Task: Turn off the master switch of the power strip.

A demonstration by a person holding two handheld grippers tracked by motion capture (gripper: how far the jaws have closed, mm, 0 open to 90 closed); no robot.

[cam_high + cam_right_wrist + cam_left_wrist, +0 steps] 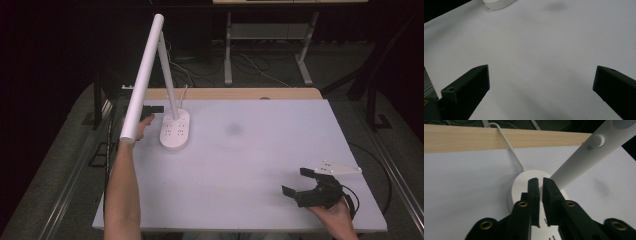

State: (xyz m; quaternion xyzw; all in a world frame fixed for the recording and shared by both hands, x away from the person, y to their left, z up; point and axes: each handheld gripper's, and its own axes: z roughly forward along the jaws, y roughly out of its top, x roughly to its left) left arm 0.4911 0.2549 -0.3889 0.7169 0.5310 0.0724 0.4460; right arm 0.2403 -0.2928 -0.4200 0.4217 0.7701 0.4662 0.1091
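A white desk lamp stands at the table's back left: a rounded base (175, 131), a slanted stem (169, 75) and a long tube head (142, 75). My left gripper (159, 108) is just left of the base, partly hidden behind the lamp head. In the left gripper view the left gripper (541, 181) hovers over the lamp base (521, 185), jaws shut to a thin slit with nothing between them, beside the stem (584, 160). My right gripper (297, 182) rests open near the front right corner. The right gripper (541, 80) has bare table between its jaws.
The white table top (250, 150) has a wooden strip (235, 93) along its far edge. The lamp's white cable (510, 147) runs over that strip. Behind the table are desk legs and cables on the floor (260, 60). A faint dark smudge (233, 130) marks the table.
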